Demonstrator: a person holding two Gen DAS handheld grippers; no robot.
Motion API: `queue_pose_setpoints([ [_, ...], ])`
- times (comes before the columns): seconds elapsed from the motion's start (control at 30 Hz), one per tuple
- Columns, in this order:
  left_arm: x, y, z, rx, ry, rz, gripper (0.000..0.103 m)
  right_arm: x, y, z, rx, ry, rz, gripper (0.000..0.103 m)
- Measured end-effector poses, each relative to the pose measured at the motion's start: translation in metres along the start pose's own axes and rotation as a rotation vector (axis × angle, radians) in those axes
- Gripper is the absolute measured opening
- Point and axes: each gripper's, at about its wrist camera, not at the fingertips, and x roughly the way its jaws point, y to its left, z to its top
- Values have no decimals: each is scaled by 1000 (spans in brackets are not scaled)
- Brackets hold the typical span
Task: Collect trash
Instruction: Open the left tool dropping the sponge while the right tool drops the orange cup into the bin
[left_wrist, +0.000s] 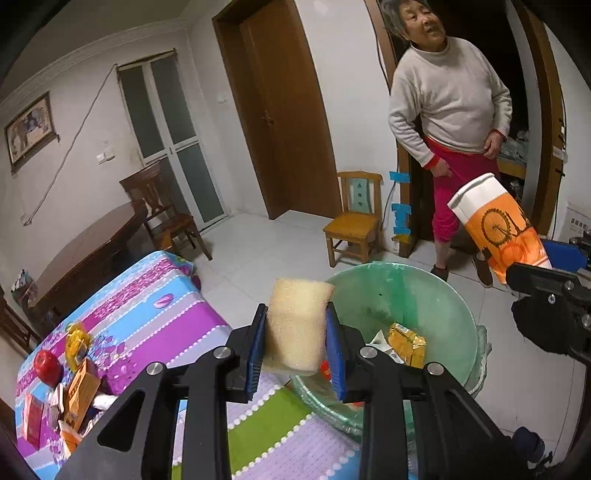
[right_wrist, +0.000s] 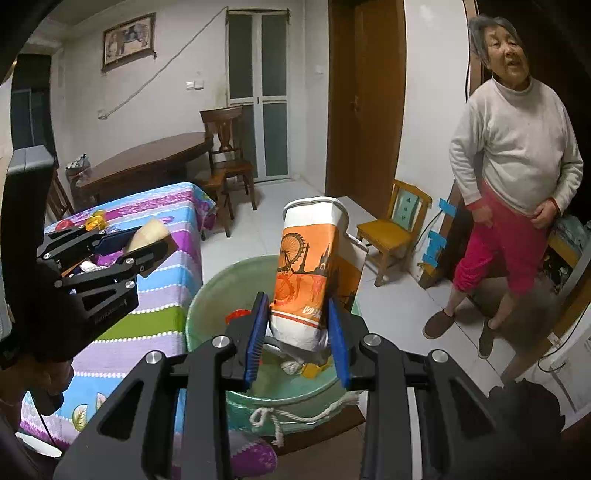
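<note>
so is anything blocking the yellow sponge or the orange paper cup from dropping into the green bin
Nothing visible. The left gripper holds the yellow foam sponge at the green lined bin's near rim; the right gripper holds the orange-and-white paper cup above its open mouth.

Your left claw (left_wrist: 297, 339) points forward and downward, its blue pads (left_wrist: 255, 350) pressed against both sides of a sponge (left_wrist: 295, 321). Your right claw (right_wrist: 297, 338) sits beside it at a like downward tilt, its blue pads (right_wrist: 338, 339) clamped on the base of a paper cup (right_wrist: 308, 273).
</note>
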Motion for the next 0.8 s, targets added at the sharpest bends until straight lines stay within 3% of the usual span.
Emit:
queue_pose_setpoints([
  [0.8, 49, -18, 2, 55, 54, -8, 31, 30, -14, 5, 22, 62, 3, 31],
])
